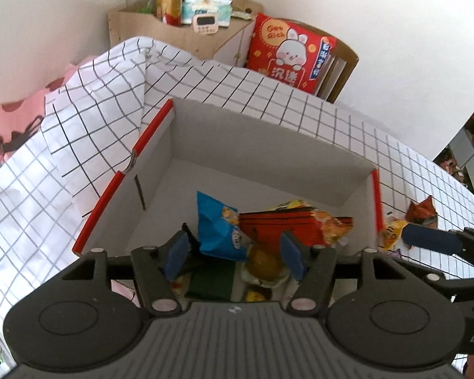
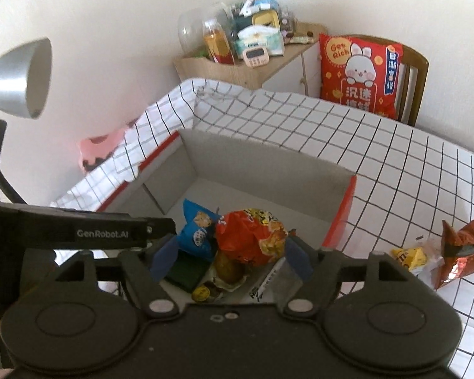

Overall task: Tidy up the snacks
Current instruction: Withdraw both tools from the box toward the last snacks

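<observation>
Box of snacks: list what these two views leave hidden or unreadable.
- Near end of the box: both views, hidden by the claw bodies.
- Green packet: both views, partly under the blue bag and a claw pad; label unseen.
- Yellow packet outside the box: left wrist view, half behind the box wall and the right claw's finger.

Legible text:

- Red cushion, on the chair at the far right: "Get Rich" in yellow on a round emblem at its upper left. Large Chinese characters stand below the rabbit figure and in a vertical blue strip on its right edge; they are too blurred to transcribe.
- Left claw, black arm seen from the right wrist view: "GenRobot.AI" in white.
- Right claw, housing at the near right edge of the left wrist view: partial "DA".
- Snack packets in the white box: print unreadable.
</observation>
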